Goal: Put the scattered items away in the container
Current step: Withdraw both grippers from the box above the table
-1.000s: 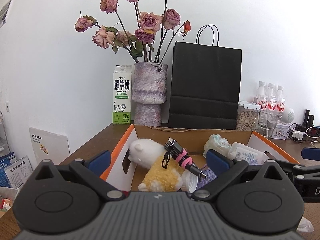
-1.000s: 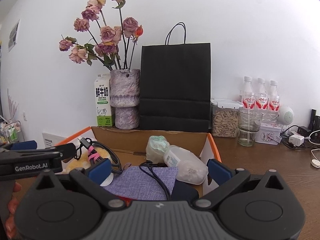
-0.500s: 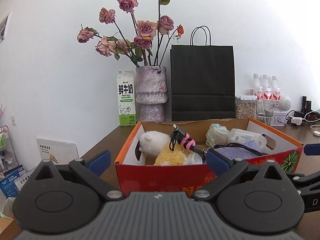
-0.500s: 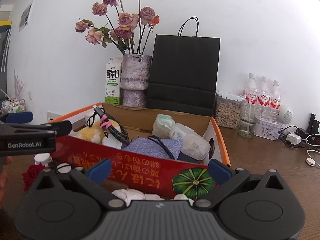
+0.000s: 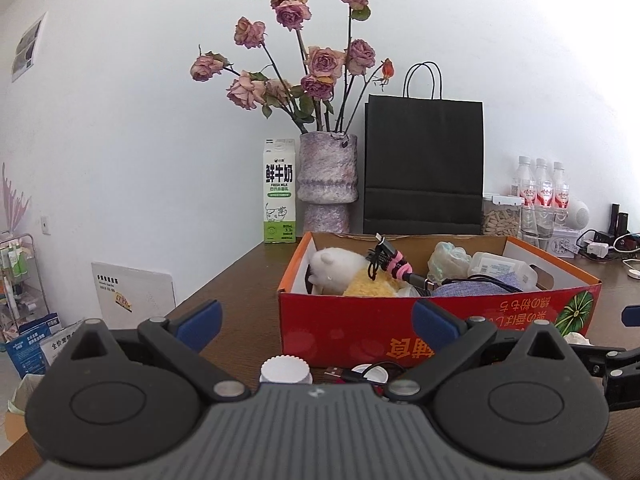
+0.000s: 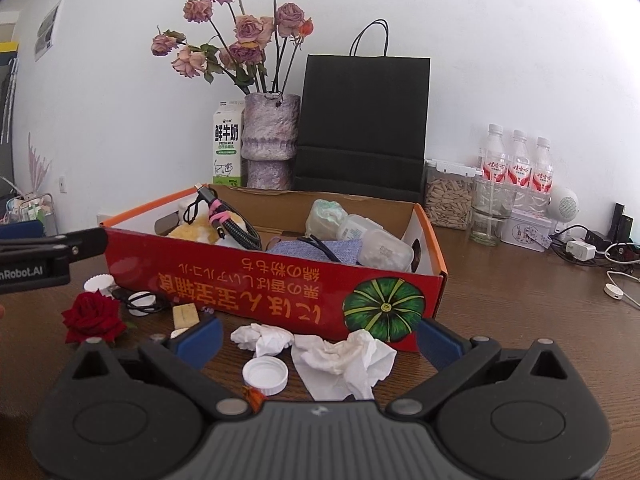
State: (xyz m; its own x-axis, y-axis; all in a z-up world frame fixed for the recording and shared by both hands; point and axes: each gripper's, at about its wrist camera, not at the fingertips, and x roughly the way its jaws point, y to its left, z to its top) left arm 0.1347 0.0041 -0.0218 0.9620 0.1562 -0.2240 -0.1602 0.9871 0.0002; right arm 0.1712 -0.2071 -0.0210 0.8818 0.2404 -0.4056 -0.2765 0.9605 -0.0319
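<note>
We're seeing the red box (image 6: 280, 292) sitting mid-table, holding a plush toy (image 5: 340, 272), cable bundle (image 6: 228, 224) and purple cloth (image 6: 320, 250). Crumpled tissues (image 6: 344, 356), a white cap (image 6: 265, 376) and a red rose (image 6: 92, 316) are lying just in front. Left gripper (image 5: 316, 320) and right gripper (image 6: 316, 336) are both hovering with jaws wide, gripping nothing.

Red cardboard box (image 6: 280, 292) with orange rim, open top, upright on the table; pumpkin print on its front wall. Inside it: white-and-yellow plush toy (image 5: 344, 276), pink-banded coiled cable (image 6: 224, 220), blue-grey cloth pouch (image 6: 320, 250), clear plastic bottle (image 6: 376, 244). In front of the box, loose: two crumpled white tissues (image 6: 344, 360), white cap (image 6: 265, 374) open side up, red fabric rose (image 6: 92, 316), small black cable (image 6: 140, 302), tan block (image 6: 185, 314).
</note>
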